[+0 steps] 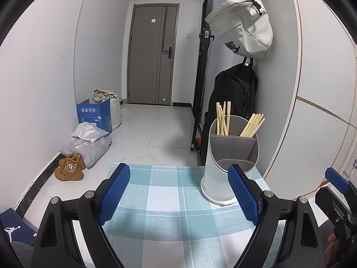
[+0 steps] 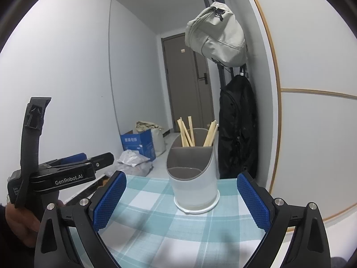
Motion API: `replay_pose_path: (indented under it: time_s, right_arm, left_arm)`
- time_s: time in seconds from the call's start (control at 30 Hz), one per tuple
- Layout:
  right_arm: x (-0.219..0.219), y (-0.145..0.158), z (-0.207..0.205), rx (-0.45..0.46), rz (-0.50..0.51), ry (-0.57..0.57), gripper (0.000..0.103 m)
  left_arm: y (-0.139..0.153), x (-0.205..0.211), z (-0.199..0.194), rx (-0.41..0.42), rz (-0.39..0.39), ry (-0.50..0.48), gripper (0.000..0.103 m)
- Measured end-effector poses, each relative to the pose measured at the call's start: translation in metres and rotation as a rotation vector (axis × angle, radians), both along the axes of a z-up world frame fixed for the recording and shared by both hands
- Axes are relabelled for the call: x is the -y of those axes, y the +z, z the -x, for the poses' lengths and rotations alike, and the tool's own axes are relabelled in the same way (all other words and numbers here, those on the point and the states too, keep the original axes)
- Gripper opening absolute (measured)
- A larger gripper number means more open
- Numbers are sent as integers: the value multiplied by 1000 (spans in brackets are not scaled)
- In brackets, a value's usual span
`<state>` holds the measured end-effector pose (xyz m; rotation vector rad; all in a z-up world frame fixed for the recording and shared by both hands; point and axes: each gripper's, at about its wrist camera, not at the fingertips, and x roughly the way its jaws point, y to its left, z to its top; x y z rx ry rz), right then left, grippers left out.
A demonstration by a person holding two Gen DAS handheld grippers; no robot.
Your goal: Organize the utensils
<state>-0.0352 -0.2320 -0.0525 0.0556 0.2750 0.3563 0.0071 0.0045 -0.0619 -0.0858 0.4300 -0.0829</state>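
A white utensil holder point(image 1: 225, 174) with a grey divided insert stands at the far right of the checked tablecloth point(image 1: 169, 201). Wooden chopsticks point(image 1: 223, 120) stand in its two back compartments; the front compartment looks empty. My left gripper point(image 1: 179, 192) is open and empty, its right pad close to the holder's front. In the right wrist view the holder point(image 2: 194, 187) stands straight ahead with the chopsticks point(image 2: 189, 134) in it. My right gripper point(image 2: 179, 201) is open and empty, a little short of the holder. The left gripper's body point(image 2: 67, 174) shows at the left.
The table point(image 2: 156, 234) ends just behind the holder, near the wall on the right. A black backpack point(image 1: 234, 93) and a beige bag point(image 1: 243, 26) hang behind it. On the floor to the left lie brown shoes point(image 1: 69, 167), plastic bags and a blue box point(image 1: 94, 116).
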Motion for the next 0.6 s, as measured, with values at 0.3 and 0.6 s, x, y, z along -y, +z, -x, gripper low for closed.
replay_pose_path:
  time_s: [0.3,0.6]
  right_arm:
    - [2,0,0,2,-10,-11,100]
    - [2,0,1,5,-13,-25,102]
  left_arm:
    - [0,0,0,1,1,-5,86]
    - [0,1,-1,-7,15,-3,86]
